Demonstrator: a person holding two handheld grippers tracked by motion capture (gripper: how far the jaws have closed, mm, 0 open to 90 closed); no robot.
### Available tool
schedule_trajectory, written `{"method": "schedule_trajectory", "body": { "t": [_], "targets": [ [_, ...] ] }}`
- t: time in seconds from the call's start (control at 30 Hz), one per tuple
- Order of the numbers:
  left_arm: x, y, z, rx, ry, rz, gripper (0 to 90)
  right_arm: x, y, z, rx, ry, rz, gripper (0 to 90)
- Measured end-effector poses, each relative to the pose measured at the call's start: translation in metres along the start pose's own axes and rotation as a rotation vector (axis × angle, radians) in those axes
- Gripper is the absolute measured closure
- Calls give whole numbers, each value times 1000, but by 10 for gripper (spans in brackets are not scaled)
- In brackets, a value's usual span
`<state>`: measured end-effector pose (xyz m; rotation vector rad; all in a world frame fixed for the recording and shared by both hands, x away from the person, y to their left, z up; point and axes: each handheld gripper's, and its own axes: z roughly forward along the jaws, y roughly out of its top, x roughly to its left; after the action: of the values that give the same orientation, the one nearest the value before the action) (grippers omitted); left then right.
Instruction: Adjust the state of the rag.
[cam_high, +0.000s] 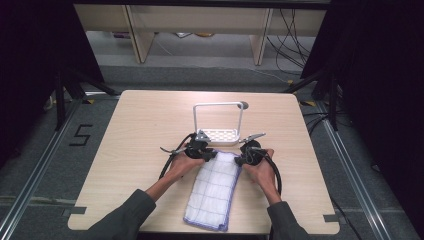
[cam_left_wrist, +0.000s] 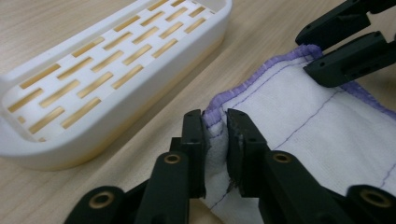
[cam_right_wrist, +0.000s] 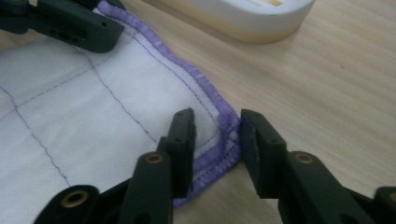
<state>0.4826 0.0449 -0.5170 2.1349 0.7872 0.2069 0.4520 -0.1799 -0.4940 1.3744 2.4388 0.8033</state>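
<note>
Folded white cloth (cam_high: 212, 192) with purple hem, lying flat just in front of the rack (cam_high: 220, 136), long side running away from it toward the person. Far edge nearly at the rack's base, apart from it.

Left gripper (cam_left_wrist: 215, 116) at the cloth corner nearest the rack's left end, jaws pressed together on a pinch of hem, fabric bunched up between the pads. Right gripper (cam_right_wrist: 216, 119) at the other far corner, below the rack's right end, jaws spread to either side of the hem and straddling it, not yet clearly squeezing. Probably so placed to take both far corners at once, so the cloth can be lifted evenly and draped over the rack's tall white bar without twisting. Low approach, jaws close to the wood, likely needed to get a pad under the thin edge. Risk: a one-sided hold, should the right pinch miss.

Pale wooden table (cam_high: 135, 135) under the rack, otherwise bare. Grey floor beyond, a black 5 (cam_high: 80, 135) marked left of the rack. Behind the rack, light wooden furniture legs and loose cables (cam_high: 290, 40); dark curtains at both sides.
</note>
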Motion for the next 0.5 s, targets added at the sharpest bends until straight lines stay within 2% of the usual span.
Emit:
{"method": "schedule_trajectory", "body": {
  "t": [0.03,0.13,0.17,0.2,0.23,0.3,0.4,0.43,0.5],
  "targets": [
    [1,0,0,2,-6,0,804,-2,-1,1,-24,10,-7,726],
    [0,0,0,-13,-9,-24,823,-3,-2,2,-30,54,4,827],
    [0,0,-1,-14,-5,-24,825,-2,-3,2,-45,47,1,838],
    [0,0,-2,-20,-3,-15,826,-1,-2,2,-33,47,-18,845],
    [-1,0,-3,-28,3,-18,827,2,-1,2,-44,31,-37,849],
    [-1,1,-9,-26,1,5,829,4,1,1,-37,23,-75,853],
    [-3,3,-20,-67,-1,1,830,10,5,-2,-72,21,-75,855],
    [-4,4,-25,-72,-9,5,830,10,7,-6,-64,30,-99,855],
    [-5,6,-34,-84,0,29,830,14,9,-11,-103,36,-80,855]
  ]
}}
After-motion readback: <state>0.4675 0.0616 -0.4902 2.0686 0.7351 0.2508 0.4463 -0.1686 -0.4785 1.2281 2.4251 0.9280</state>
